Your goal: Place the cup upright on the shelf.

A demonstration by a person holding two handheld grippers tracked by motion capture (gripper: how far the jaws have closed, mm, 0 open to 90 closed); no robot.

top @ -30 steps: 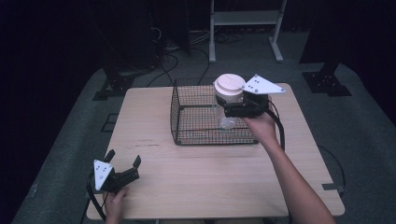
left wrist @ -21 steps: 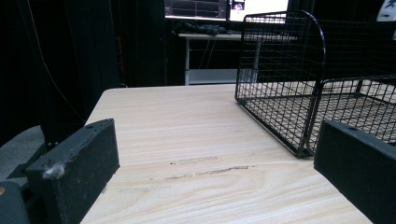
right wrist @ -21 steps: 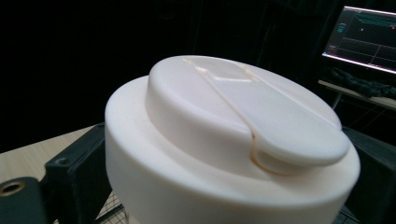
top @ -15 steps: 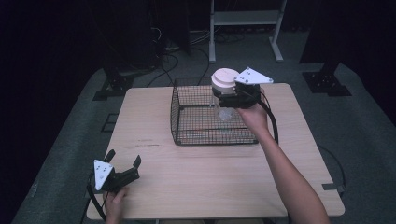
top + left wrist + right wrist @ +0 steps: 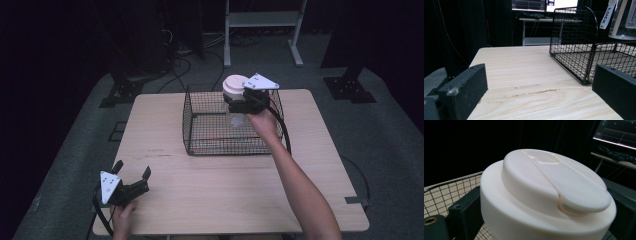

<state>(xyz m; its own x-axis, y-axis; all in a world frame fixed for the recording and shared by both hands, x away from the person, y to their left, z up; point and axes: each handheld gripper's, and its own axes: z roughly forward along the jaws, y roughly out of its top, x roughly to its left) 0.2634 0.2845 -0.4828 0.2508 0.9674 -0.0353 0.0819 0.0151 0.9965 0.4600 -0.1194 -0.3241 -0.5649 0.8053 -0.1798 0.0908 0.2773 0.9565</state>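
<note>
L tongs (image 5: 134,181) sit low at the near-left corner of the table (image 5: 225,200), jaws spread apart w/ nothing between them. In the left gripper view there's bare wood betw. the two black jaws, and the wire basket (image 5: 584,47) stands well off, ahead and to the R. So the L hand is far from the work and looks idle.

Wire basket (image 5: 227,125) is at the far-middle of the table, open side up.

R tongs (image 5: 239,102) are clenched on the jar (image 5: 235,92), a clear container w/ a wide white lid (image 5: 549,195), gripping just under that lid. Jar hangs upright, long axis vertical, above the basket's back-right part; its bottom looks level w/ or just inside the rim, can't tell if it touches the mesh floor. In the left gripper view its clear base (image 5: 624,22) shows up high over the basket.

Key relation: the basket floor lies straight below the jar, so prob. the next move is a plain descent by the R hand, keeping the jar upright and clear of the side wires, then release.
</note>
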